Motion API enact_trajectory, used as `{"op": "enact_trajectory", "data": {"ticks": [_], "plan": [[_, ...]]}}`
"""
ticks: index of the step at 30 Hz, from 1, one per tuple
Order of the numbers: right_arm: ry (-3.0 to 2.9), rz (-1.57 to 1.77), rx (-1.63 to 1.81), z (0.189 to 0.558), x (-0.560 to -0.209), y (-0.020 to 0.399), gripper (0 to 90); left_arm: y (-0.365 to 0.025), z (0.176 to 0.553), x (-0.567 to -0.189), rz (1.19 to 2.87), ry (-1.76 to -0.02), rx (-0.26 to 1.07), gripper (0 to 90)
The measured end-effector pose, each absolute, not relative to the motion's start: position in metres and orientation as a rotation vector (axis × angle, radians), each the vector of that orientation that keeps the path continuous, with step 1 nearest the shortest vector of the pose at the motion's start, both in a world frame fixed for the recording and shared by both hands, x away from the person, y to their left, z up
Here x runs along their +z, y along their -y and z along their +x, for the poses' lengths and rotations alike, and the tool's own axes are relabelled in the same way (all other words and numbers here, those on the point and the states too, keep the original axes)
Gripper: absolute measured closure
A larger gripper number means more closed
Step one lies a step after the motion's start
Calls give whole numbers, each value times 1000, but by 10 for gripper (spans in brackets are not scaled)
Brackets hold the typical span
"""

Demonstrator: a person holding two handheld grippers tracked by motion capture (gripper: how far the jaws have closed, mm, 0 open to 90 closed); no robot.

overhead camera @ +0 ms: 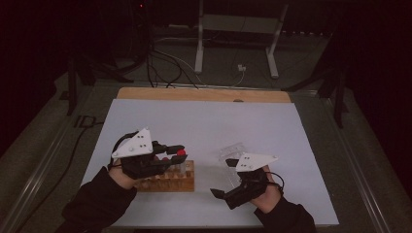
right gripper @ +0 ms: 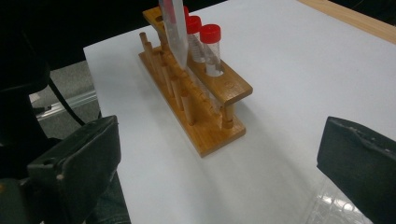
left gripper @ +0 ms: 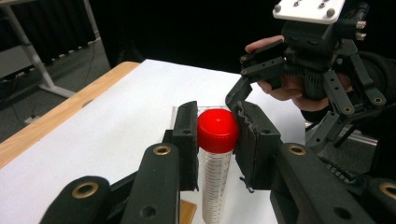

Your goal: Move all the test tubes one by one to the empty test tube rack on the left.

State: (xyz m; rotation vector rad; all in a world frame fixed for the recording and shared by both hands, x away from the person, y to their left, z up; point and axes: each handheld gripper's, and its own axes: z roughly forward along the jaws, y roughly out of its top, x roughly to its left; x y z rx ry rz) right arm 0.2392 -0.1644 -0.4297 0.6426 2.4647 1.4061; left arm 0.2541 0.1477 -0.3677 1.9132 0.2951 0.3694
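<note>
The left gripper [left gripper: 217,140] has its two black jaws closed on a tube with a red cap [left gripper: 217,130]. The jaws press on the tube from both sides, just under the cap and against it, so the red top sits right between them. The tube stands upright and its clear body, with little lines down the side, hangs below the jaws. In the high view the left gripper [overhead camera: 180,151] is over the wooden rack [overhead camera: 167,183], and the red cap shows at its tip, above the rack's right part.

The rack sits on the white sheet [overhead camera: 204,126] that covers the table, near the person's side. In the right gripper view the wooden rack [right gripper: 196,102] is well ahead of the jaws, and more red-capped tubes [right gripper: 205,44] stand in holes at its far end. A clear tube hangs above them — its bottom is over the rack, but I cannot tell if it touches the wood.

The right gripper [right gripper: 219,163] is wide open — one jaw is at the left edge, the other at the right edge, and nothing is between them but white sheet. In the high view the right gripper [overhead camera: 217,193] points left toward the rack, just beside it but apart. A clear plastic thing [overhead camera: 232,154] lies on the sheet near the right hand.
</note>
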Motion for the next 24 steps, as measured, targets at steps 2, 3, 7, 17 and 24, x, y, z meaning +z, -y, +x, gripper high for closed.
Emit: {"op": "enact_trajectory", "data": {"ticks": [2, 3, 7, 17, 24], "plan": [[-2467, 637, 1414, 239, -429, 164, 0, -153, 253, -366, 1909, -307, 384, 720], [-2465, 638, 1413, 239, -429, 164, 0, -156, 252, -365, 1906, -313, 385, 720], [-2462, 638, 1419, 239, -429, 165, 0, -166, 251, -362, 1904, -333, 406, 721], [-2457, 635, 1429, 238, -427, 166, 0, -191, 247, -360, 1898, -394, 448, 720], [-2449, 638, 1441, 238, -426, 167, 0, -209, 244, -361, 1888, -444, 480, 720]]}}
